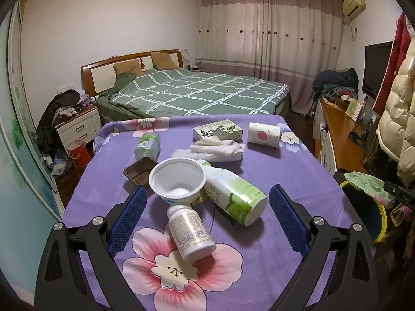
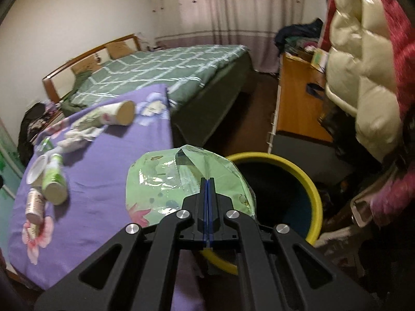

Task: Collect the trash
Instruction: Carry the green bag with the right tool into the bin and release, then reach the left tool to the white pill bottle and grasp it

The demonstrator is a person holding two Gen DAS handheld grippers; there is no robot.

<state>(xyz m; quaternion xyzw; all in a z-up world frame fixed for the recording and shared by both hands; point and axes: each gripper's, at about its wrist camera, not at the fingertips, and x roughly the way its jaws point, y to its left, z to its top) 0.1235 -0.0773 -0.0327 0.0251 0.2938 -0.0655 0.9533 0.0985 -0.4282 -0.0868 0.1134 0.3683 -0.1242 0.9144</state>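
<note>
My right gripper (image 2: 208,181) is shut on a green plastic wrapper (image 2: 168,178) and holds it at the near rim of a yellow-rimmed trash bin (image 2: 308,178) beside the table; the wrapper (image 1: 368,185) and the bin (image 1: 381,223) also show in the left wrist view. My left gripper (image 1: 207,197) is open above the purple flowered tablecloth (image 1: 259,160). Between its fingers lie a white pill bottle (image 1: 190,232), a white plastic cup (image 1: 177,178) and a green-and-white bottle (image 1: 233,197) on its side.
Farther on the table lie a brown tray (image 1: 138,172), a small green bottle (image 1: 147,145), crumpled tissue (image 1: 215,149), a green box (image 1: 218,129) and a paper cup (image 1: 263,134). A bed (image 1: 194,93) stands behind, a wooden desk (image 2: 298,98) and hanging coats (image 2: 363,64) to the right.
</note>
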